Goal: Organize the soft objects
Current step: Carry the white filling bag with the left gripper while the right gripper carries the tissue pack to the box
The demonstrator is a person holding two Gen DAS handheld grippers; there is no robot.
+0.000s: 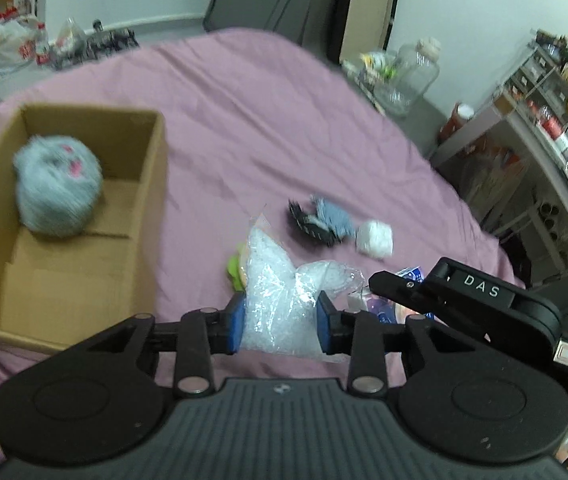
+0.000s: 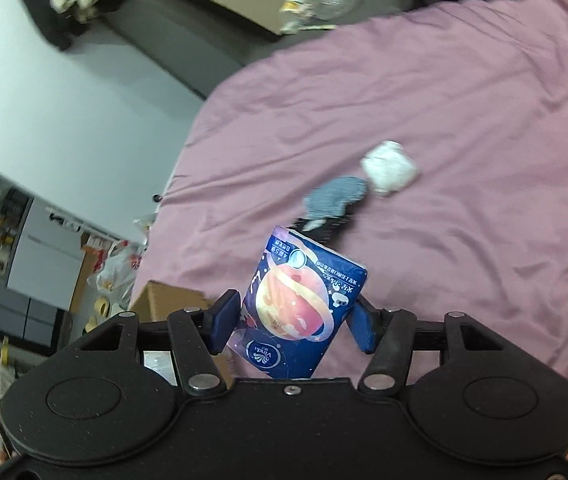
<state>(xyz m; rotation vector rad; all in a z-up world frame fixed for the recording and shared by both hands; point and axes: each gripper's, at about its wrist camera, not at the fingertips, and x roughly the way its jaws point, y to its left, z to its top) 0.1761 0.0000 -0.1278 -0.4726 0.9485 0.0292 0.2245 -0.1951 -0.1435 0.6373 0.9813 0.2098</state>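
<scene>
My left gripper (image 1: 280, 320) is shut on a clear crinkly plastic bag (image 1: 280, 292) above the pink bed sheet (image 1: 264, 112). A cardboard box (image 1: 152, 184) lies to its left with a fluffy grey plush (image 1: 58, 190) inside. My right gripper (image 2: 294, 320) is shut on a blue tissue pack (image 2: 300, 304) with a planet print; that gripper shows at the right of the left wrist view (image 1: 464, 292). On the sheet lie a grey-blue and black cloth bundle (image 1: 320, 220) (image 2: 336, 198) and a white soft wad (image 1: 374, 238) (image 2: 390, 166).
A yellow-green item (image 1: 234, 270) peeks from behind the plastic bag. A shelf unit (image 1: 556, 128) with bottles stands right of the bed. A large glass jar (image 1: 412, 76) and plastic bags (image 1: 8, 46) sit on the floor beyond. The box corner (image 2: 172, 300) shows in the right wrist view.
</scene>
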